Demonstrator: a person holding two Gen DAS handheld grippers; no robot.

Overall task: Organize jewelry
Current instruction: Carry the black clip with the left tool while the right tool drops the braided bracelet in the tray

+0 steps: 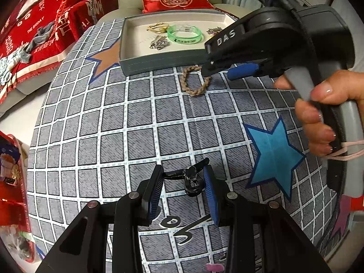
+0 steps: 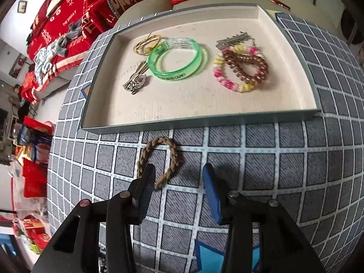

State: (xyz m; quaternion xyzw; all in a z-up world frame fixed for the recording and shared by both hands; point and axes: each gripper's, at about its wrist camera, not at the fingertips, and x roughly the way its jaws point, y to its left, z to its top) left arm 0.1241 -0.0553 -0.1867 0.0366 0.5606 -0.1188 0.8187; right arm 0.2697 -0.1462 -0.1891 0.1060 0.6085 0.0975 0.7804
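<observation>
A grey checked cloth [image 1: 141,122] with star patches was spread over the table, red cushions behind. On it, just in front of the tray [image 2: 204,118], a braided brown band [image 2: 159,159] was seen lying flat. The right gripper [image 2: 179,182] was held above it, jaws parted, nothing pinched; one finger [image 2: 145,182] overlapped the band's near end. A black hair clip [image 1: 192,179] was pinched in the left gripper [image 1: 184,179]. Inside the tray a green bangle [image 2: 177,59], a beaded bracelet [image 2: 238,68] and a silver clip [image 2: 135,82] were laid.
</observation>
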